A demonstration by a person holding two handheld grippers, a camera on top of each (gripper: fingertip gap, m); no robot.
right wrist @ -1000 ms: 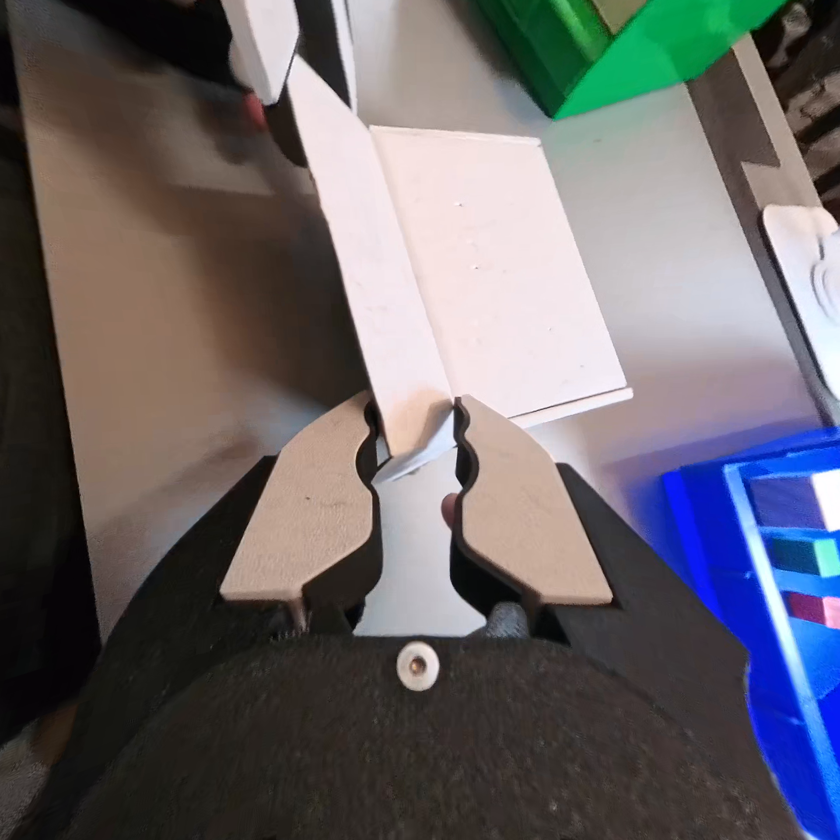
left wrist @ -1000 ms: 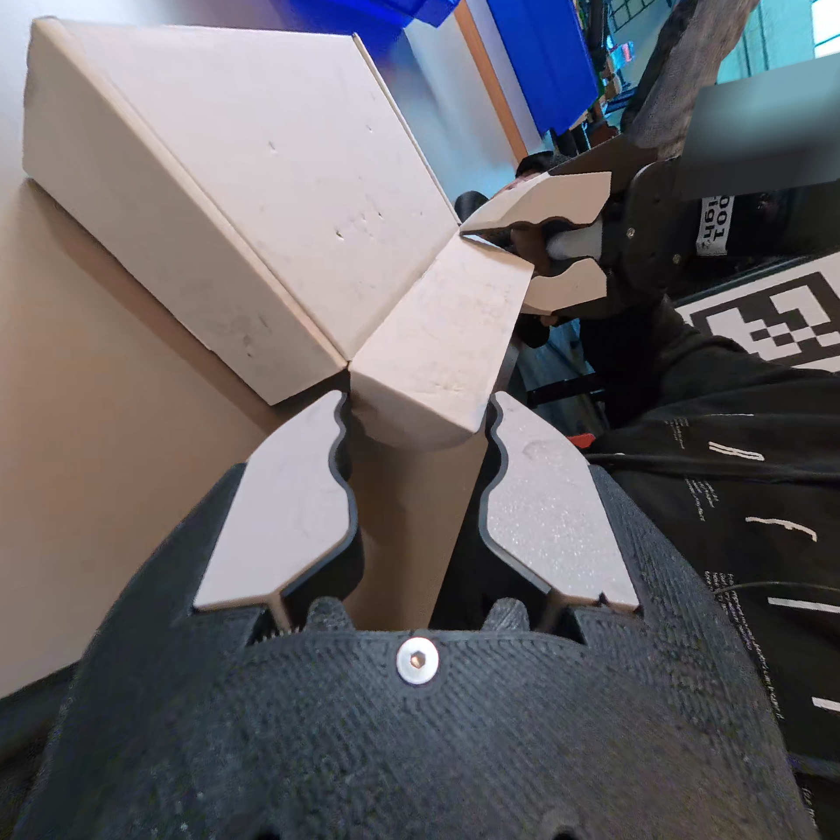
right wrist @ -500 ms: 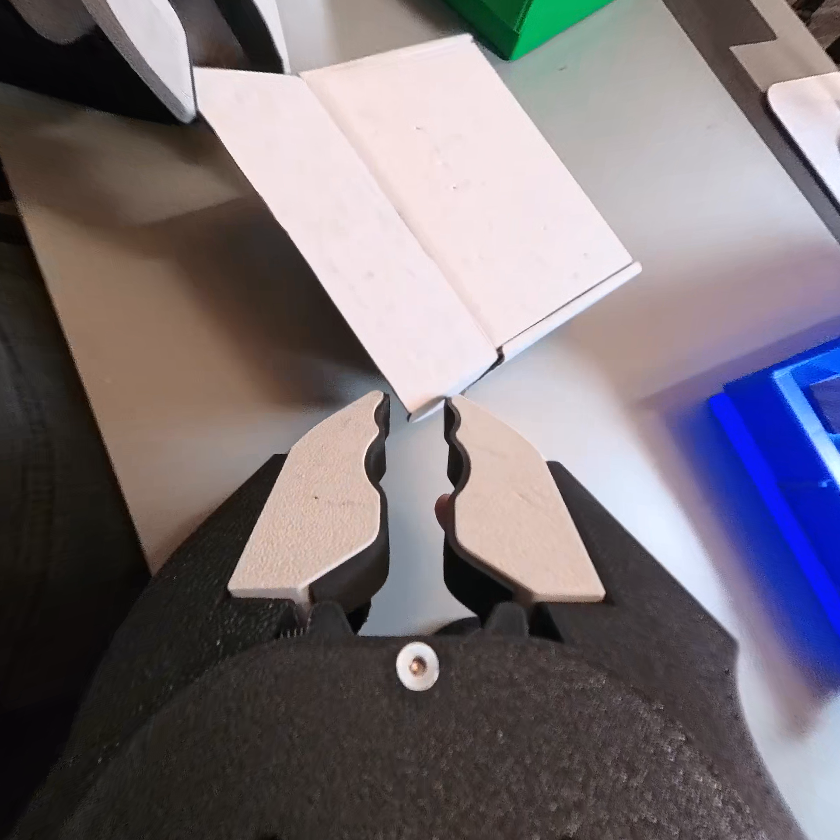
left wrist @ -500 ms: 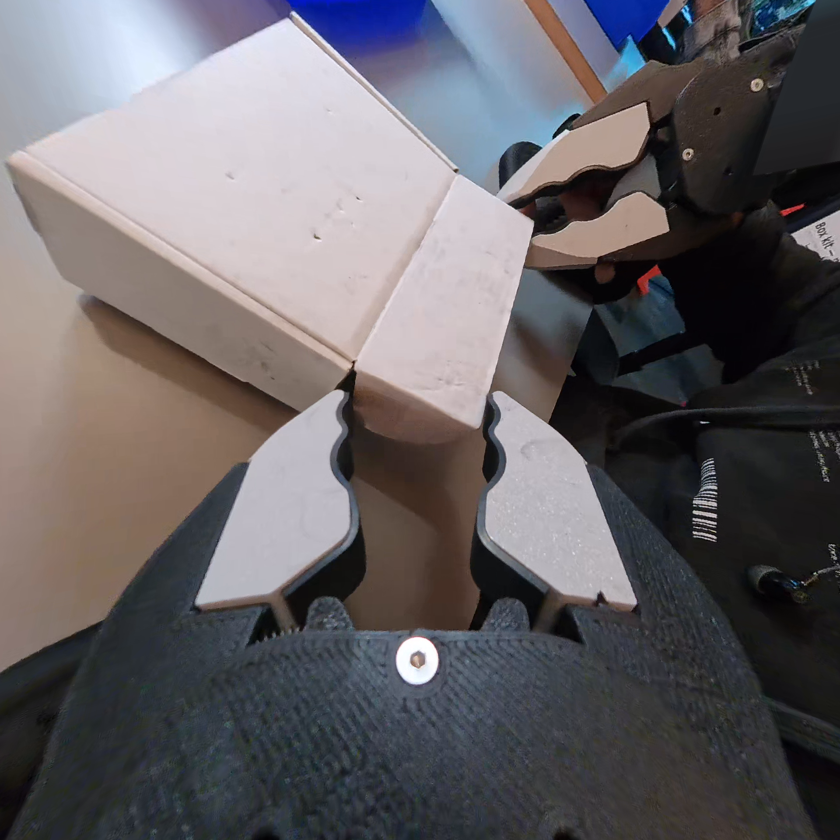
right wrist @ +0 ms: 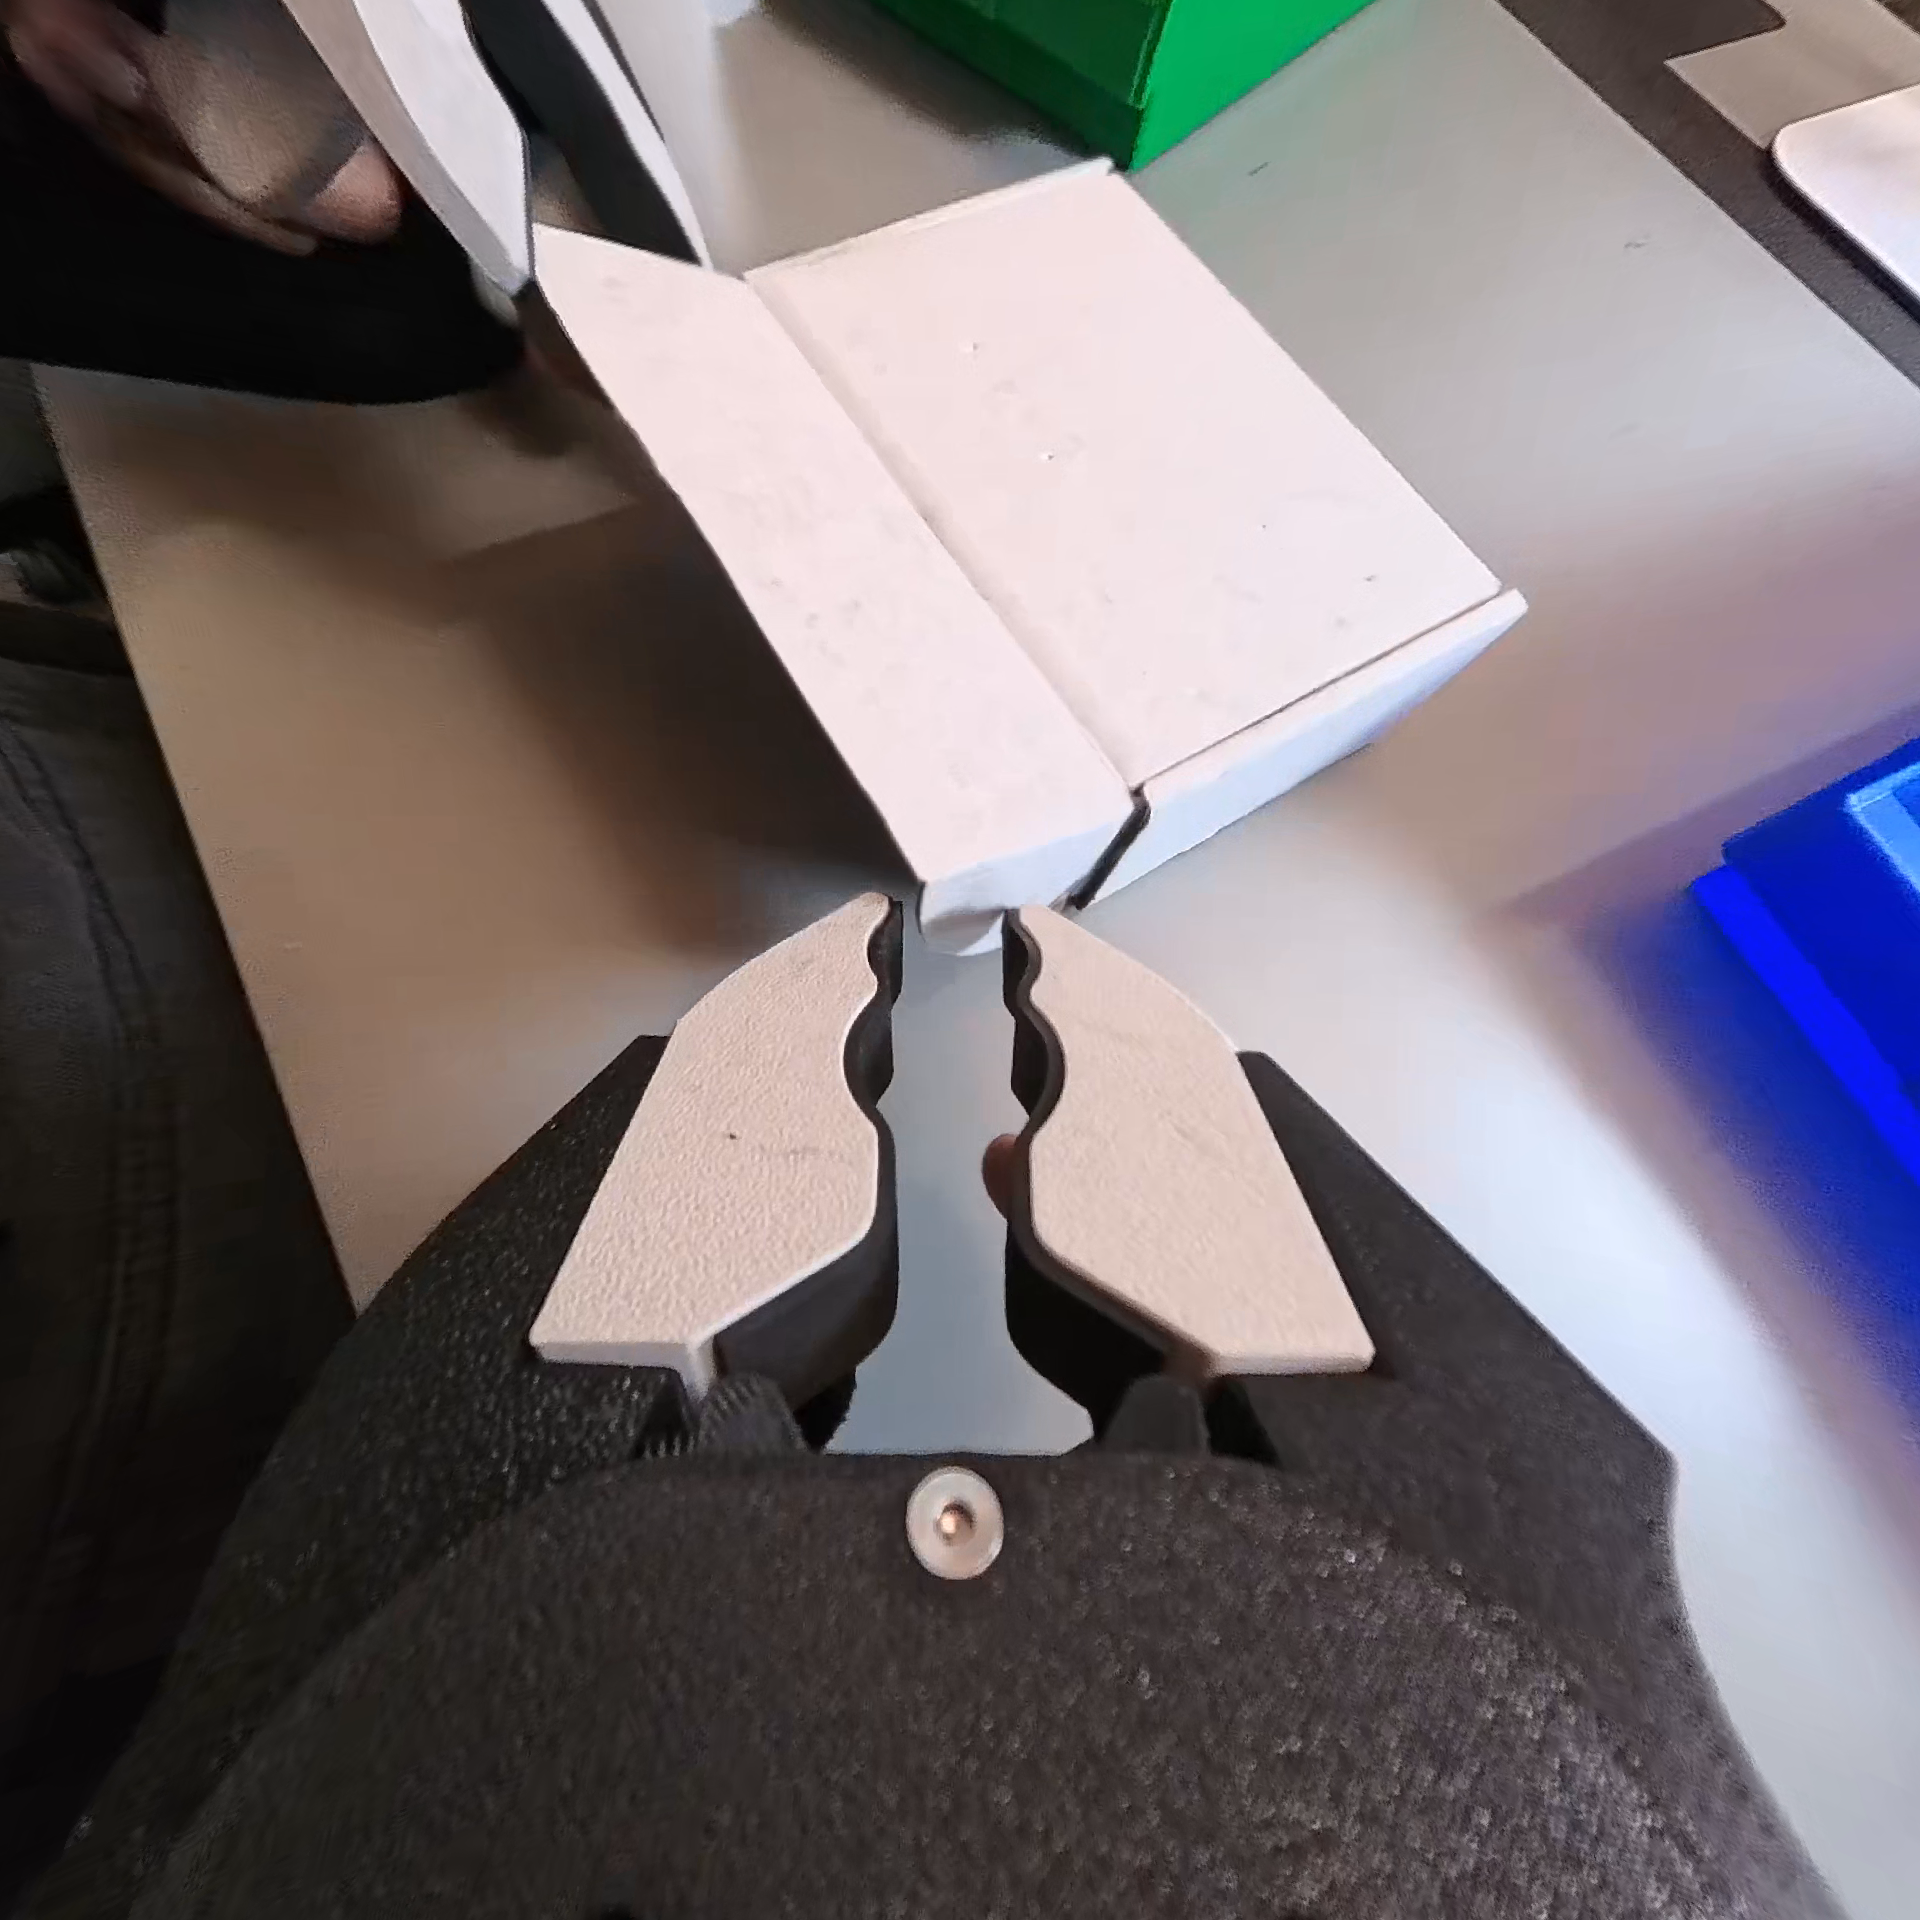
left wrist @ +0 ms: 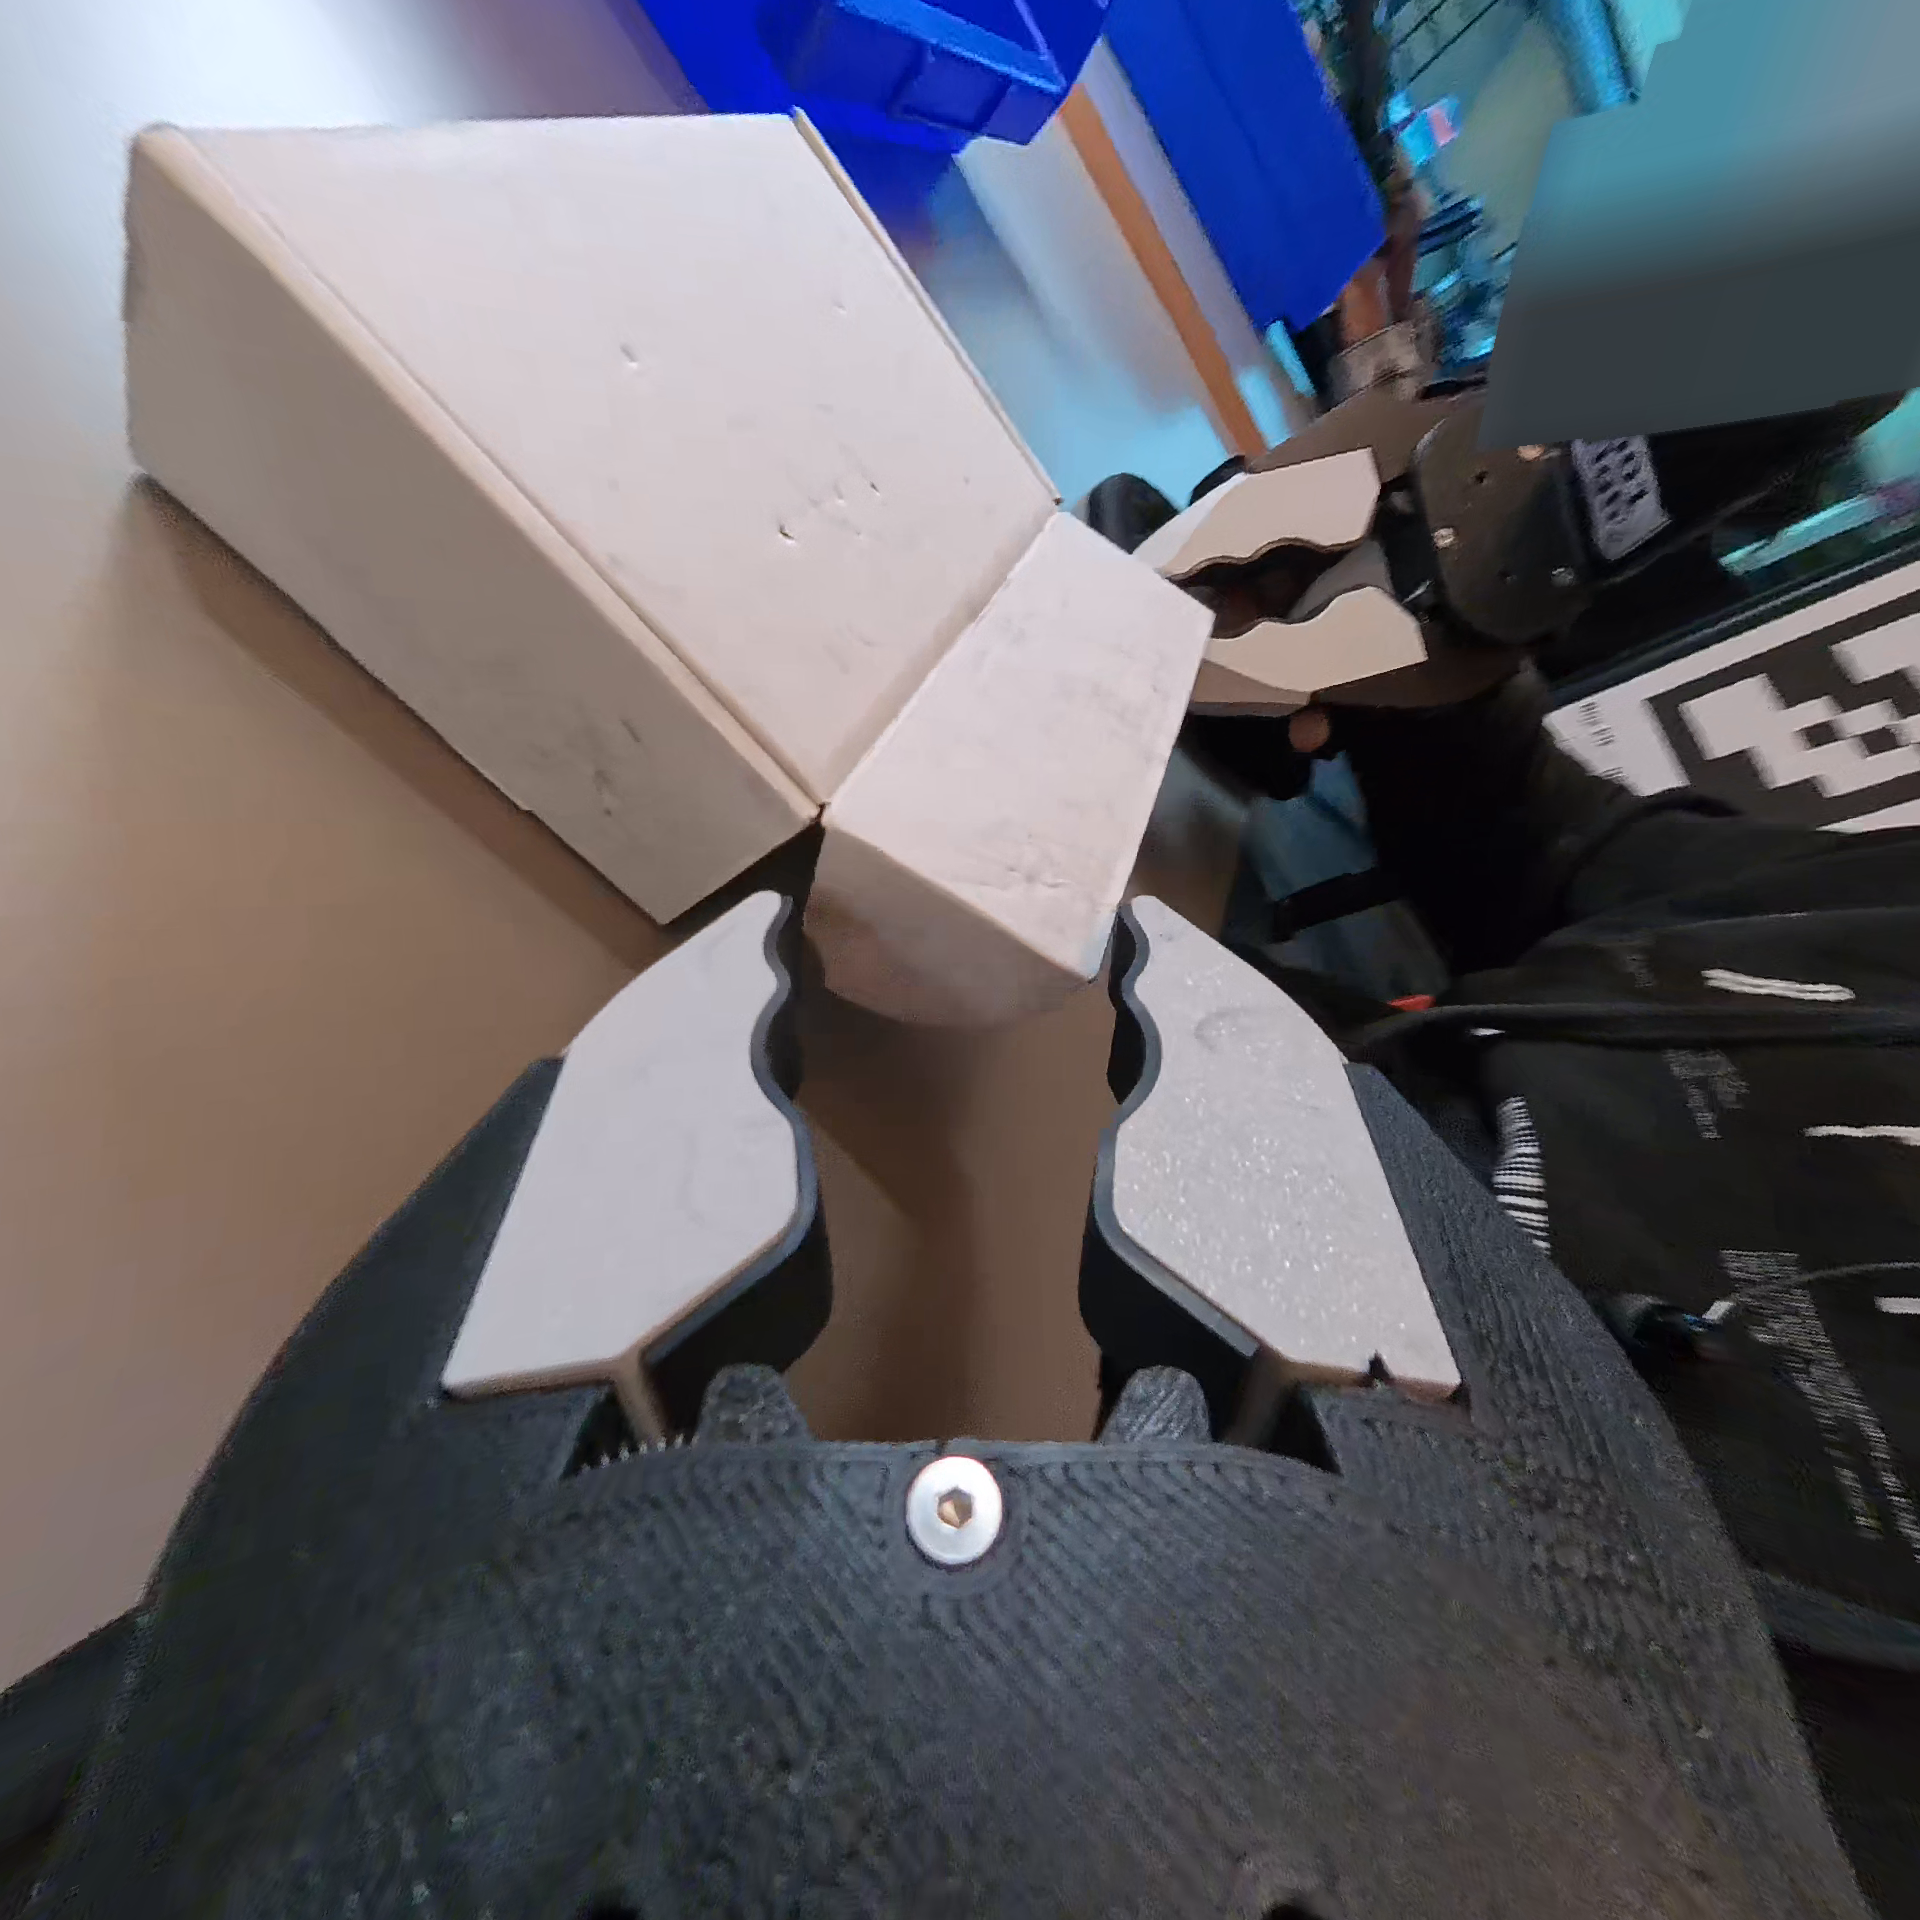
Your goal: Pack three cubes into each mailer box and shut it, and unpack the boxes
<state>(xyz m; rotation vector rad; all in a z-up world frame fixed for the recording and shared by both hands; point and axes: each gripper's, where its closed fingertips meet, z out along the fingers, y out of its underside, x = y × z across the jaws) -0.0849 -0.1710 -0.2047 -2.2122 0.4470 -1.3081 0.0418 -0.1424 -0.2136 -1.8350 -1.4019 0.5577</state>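
box [right wrist: 1143,488]: white mailer, lid down, flat on table [right wrist: 1558,987]; also in left view [left wrist: 582,436]
flap [right wrist: 831,582]: front lid flap, untucked, angled out from box front edge; left view [left wrist: 1018,769]
left gripper [left wrist: 948,935]: at one end of flap, fingers apart, flap corner sits between tips; contact with pads unclear; seen far off in right view [right wrist: 499,177] at opposite flap end
left fingers [left wrist: 665,1153]: wide gap, table visible between
right gripper [right wrist: 951,925]: at other flap end, fingers narrowly apart, flap corner just at tips; cannot tell if pinched
right gripper from left view [left wrist: 1278,592]: tips at far flap corner, small gap between fingers, flap edge meeting them
blue bin [right wrist: 1829,914]: right of box in right view, near, not touching; behind box in left view [left wrist: 914,62]
green bin [right wrist: 1122,62]: beyond box, just past far edge
cubes: not visible; box contents hidden
person: dark sleeve [left wrist: 1683,1039] right of flap in left view; hand [right wrist: 208,156] by left gripper in right view
tray [right wrist: 1860,197]: pale rounded corner, well away from box, far right
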